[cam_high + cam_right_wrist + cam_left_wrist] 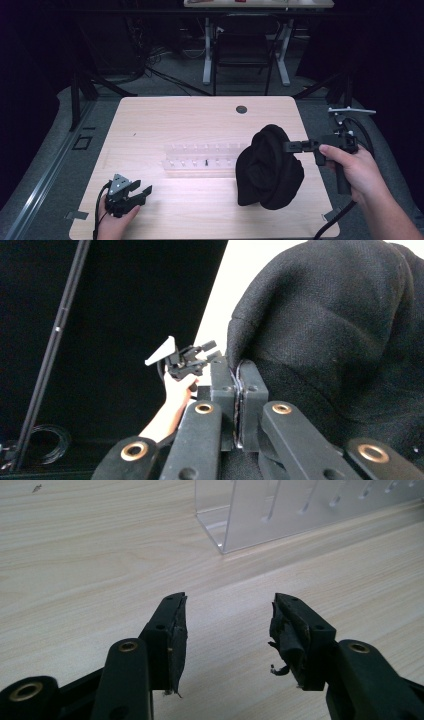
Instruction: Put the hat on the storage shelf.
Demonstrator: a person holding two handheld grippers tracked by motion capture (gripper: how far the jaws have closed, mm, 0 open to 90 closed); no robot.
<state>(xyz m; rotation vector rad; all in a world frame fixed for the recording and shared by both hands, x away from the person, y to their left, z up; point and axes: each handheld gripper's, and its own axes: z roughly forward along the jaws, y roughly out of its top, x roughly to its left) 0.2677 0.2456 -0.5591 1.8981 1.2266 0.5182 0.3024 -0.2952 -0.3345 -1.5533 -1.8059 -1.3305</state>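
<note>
A black knitted cloth (270, 167) hangs bunched over the table's right half, its lower folds near the wood. My right gripper (287, 146) points left and is shut on the cloth's upper edge; in the right gripper view the jaws (239, 370) pinch a fold of the cloth (340, 330). A clear plastic rack (202, 159) lies across the table's middle, its right end behind the cloth. At the front left my left gripper (141, 189) rests low over the table, open. In the left gripper view nothing is between its fingertips (229, 602), and the rack's (280, 515) corner lies ahead.
The light wooden table (175, 120) has a round cable hole (241, 109) near its far edge. A small dark pin (206, 162) sits inside the rack. Beyond the table stand a dark chair (245, 45) and a desk's white legs (206, 50). Black stands flank both sides.
</note>
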